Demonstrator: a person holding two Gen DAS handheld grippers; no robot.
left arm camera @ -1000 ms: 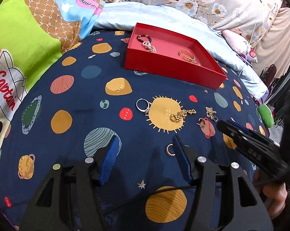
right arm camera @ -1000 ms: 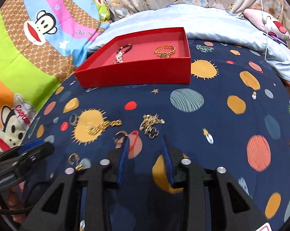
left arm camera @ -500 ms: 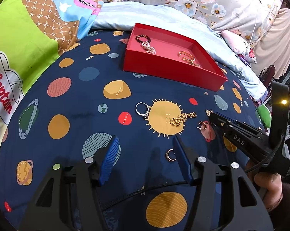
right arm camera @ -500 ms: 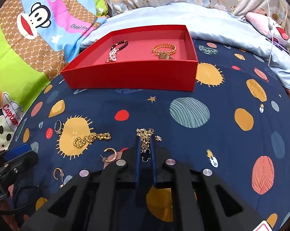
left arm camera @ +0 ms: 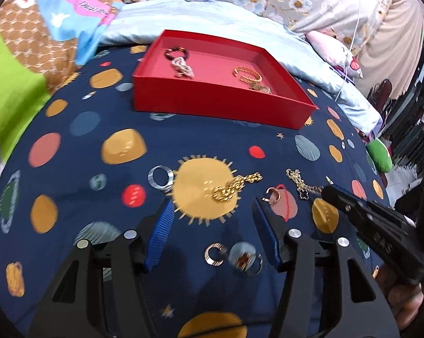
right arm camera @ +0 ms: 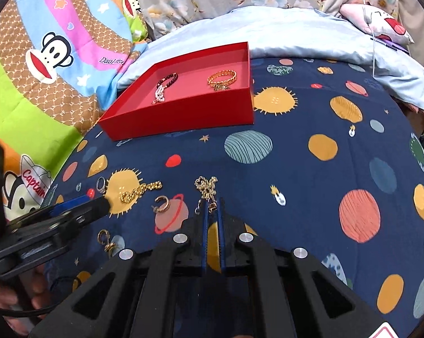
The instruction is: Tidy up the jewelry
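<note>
Two hand-held grippers work over a navy bedspread [right arm camera: 310, 107] printed with planets. Nearest in the right wrist view, the right gripper [right arm camera: 212, 200] has its blue pads pressed together on the near end of a thin gold necklace [right arm camera: 205, 186], whose chain spills forward in a small heap just past the fingertips. In the left wrist view, the left gripper [left arm camera: 213, 211] stands partly open with nothing between its jaws; between the fingers, on the cloth, lie a small gold hoop earring [left arm camera: 215, 254] and, touching a blue planet print beside it, a second blurred ring-shaped piece [left arm camera: 251, 267]. Just beyond the left fingertips sit a chunky gold chain bracelet [left arm camera: 235, 187] on a yellow sun print, a silver ring [left arm camera: 160, 177] at the sun's left edge, and a gold ear cuff [left arm camera: 273, 194] on a pink planet to the right. Farther back, a shallow red tray [left arm camera: 212, 102] rests on the bedspread, well apart from the loose pieces; inside it are a dark beaded bracelet [left arm camera: 177, 53] touching a pearl one [left arm camera: 182, 68] on the left and a gold bracelet [left arm camera: 247, 74] on the right. Behind the tray lies a pale blue pillow [right arm camera: 296, 31], with a bright cartoon monkey blanket [right arm camera: 42, 64] to the left.
</note>
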